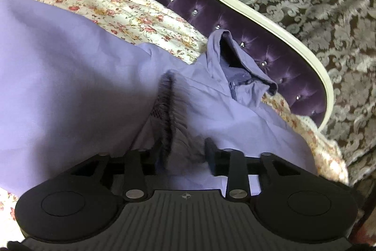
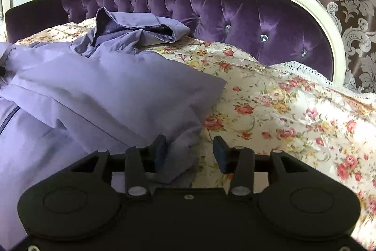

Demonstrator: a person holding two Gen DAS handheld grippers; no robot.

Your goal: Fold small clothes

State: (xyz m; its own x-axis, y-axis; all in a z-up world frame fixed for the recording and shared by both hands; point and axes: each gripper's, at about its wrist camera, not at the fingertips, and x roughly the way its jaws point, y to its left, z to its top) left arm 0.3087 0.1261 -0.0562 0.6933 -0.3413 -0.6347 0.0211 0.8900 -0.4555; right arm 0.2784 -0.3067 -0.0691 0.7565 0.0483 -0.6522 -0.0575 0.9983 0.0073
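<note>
**One lilac jacket on the floral bed**

One thin, smooth lilac jacket (image 2: 112, 86) with gathered cuff (image 1: 168, 105) lies on the quilted floral bedspread (image 2: 270, 109), tufted velvet headboard (image 2: 235, 15) at 12 o'clock. Left tool (image 1: 185, 152) released astride the cuff; right tool (image 2: 190, 149) released over the hem.

My left gripper (image 1: 188, 154) is matte black plastic: two round domed housings flank a ribbed centre plate stamped with a small compass-like mark. Silver pivot screws pin the flat linkage bars. My right gripper (image 2: 191, 152) has the same black build, with a smooth centre plate and blue pads (image 2: 221, 153) lining its fingers.
</note>
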